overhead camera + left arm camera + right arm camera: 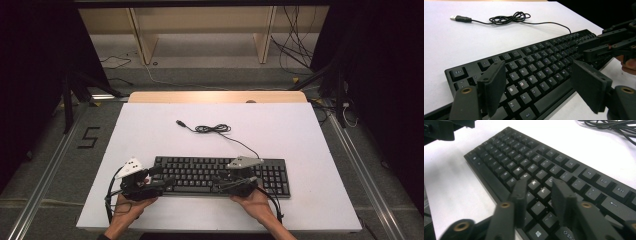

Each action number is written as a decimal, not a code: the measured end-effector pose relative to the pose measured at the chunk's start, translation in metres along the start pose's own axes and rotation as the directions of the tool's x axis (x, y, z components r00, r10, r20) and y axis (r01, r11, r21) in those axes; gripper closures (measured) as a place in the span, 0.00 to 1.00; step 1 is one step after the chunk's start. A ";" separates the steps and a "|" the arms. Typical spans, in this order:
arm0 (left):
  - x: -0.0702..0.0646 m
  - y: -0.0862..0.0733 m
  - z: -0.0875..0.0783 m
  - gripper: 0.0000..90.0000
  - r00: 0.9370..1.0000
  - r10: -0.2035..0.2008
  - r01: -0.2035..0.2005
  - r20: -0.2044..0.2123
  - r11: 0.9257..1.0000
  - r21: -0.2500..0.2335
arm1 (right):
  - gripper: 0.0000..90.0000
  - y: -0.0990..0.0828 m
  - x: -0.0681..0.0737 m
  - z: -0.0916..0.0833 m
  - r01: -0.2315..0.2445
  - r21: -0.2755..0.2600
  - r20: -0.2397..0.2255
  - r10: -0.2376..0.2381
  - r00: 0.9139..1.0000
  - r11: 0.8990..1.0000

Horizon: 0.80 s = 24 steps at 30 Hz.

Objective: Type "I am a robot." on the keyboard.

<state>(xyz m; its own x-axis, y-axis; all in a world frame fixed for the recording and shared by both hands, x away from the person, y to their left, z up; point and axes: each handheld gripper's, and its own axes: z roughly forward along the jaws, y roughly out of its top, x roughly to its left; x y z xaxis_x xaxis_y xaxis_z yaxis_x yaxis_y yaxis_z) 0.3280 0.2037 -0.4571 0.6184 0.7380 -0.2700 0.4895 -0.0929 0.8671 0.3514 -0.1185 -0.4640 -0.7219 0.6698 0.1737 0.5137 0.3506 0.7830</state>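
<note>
Keyboard point(220, 175): black, lying flat at lower centre of the high view on the white table point(150, 130), long side running across the frame.
Cable point(215, 129): runs from the keyboard's back edge up to a loose coil at centre frame; its plug lies free to the upper left.
Your left gripper point(162, 184): over the keyboard's left end, jaws spread wide above the letter keys, nothing between them.
Your right gripper point(222, 184): over the keyboard's right half, jaws at a narrow gap above the keys, gripping nothing.
</note>
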 end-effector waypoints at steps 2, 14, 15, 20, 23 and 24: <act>0.000 -0.001 -0.001 0.31 1.000 0.003 -0.003 0.000 1.000 0.000 | 0.80 0.000 0.000 0.001 0.004 0.005 0.001 -0.004 1.000 1.000; 0.000 -0.004 -0.005 0.31 1.000 0.005 -0.005 -0.003 1.000 -0.002 | 0.99 -0.002 0.003 0.005 0.022 0.032 0.000 -0.022 1.000 0.999; 0.000 -0.004 -0.006 0.31 1.000 0.009 -0.009 -0.002 1.000 0.000 | 0.99 -0.002 0.003 0.006 0.026 0.036 0.001 -0.026 1.000 0.999; -0.001 -0.005 -0.006 0.31 1.000 0.013 -0.013 0.002 1.000 0.002 | 1.00 -0.003 0.002 0.008 0.024 0.048 0.006 -0.024 1.000 0.999; -0.001 -0.005 -0.006 0.30 1.000 0.017 -0.017 0.002 1.000 0.004 | 1.00 -0.003 0.002 0.009 0.025 0.058 0.007 -0.025 1.000 0.998; -0.001 -0.005 -0.006 0.30 1.000 0.016 -0.016 0.003 1.000 0.004 | 1.00 -0.004 0.003 0.010 0.024 0.057 0.008 -0.025 1.000 0.998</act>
<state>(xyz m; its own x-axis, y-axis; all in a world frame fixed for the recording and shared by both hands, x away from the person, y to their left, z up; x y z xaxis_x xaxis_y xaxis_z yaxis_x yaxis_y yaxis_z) 0.3207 0.2074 -0.4585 0.6277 0.7346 -0.2574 0.4823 -0.1076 0.8694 0.3522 -0.1118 -0.4721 -0.7308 0.6660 0.1495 0.5216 0.4038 0.7516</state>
